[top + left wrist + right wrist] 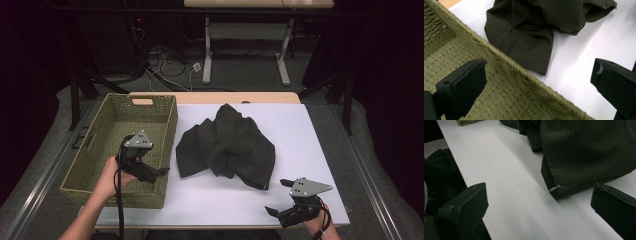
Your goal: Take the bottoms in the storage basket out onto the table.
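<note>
On the far left, a woven green basket, open and with nothing in it. Above its near right part, the left gripper, held in the left hand, tips toward the cloth. Jaws wide apart, nothing between them; in the left gripper view one jaw over the basket wall, the other over the white table top.

In the middle, a dark crumpled garment, lying on the table just beside the basket's right wall, not in it. A loose flap of the fabric close to the basket rim, apart from the left jaws and a little ahead of them.

On the right, at the near edge of the table, the right gripper, also fully spread and with nothing held. In the right gripper view, a corner of the garment with a small zipper pull just in front, between the two jaws but not yet touched.

Probably the approach step, before any grasp. Next move, as a guess: forward and down to the nearest fabric edges, then closing on enough cloth for a lift toward the basket.
</note>
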`<state>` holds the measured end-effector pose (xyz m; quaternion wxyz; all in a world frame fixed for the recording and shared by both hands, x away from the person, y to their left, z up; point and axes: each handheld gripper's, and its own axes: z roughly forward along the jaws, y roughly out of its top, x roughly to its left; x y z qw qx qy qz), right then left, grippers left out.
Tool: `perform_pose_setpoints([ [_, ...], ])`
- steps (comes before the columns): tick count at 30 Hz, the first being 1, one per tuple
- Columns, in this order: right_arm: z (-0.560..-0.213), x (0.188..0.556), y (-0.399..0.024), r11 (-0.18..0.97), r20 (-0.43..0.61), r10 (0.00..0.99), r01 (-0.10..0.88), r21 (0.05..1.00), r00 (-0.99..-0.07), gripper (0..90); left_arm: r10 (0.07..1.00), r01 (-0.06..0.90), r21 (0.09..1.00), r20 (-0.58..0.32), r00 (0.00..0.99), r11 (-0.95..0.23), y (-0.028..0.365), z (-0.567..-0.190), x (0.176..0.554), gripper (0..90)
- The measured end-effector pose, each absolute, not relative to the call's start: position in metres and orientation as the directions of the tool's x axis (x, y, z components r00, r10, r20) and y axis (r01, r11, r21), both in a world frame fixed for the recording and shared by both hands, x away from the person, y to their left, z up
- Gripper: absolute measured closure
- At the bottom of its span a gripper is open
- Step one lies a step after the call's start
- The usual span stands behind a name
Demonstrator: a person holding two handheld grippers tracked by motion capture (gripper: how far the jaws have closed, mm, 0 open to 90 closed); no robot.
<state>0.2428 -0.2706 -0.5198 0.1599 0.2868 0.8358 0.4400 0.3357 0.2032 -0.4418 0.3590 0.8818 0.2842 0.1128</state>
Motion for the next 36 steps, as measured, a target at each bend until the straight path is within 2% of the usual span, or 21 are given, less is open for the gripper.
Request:
perform_pose_setpoints([
  [36, -0.520, 0.243, -0.270, 0.457, -0.027, 0.618, 0.331, 0.825, -0.785, 0.8, 0.669, 0.472, 0.737, -0.035, 0.742, -0.485, 0.250, -0.458, 0.302, 0.1],
])
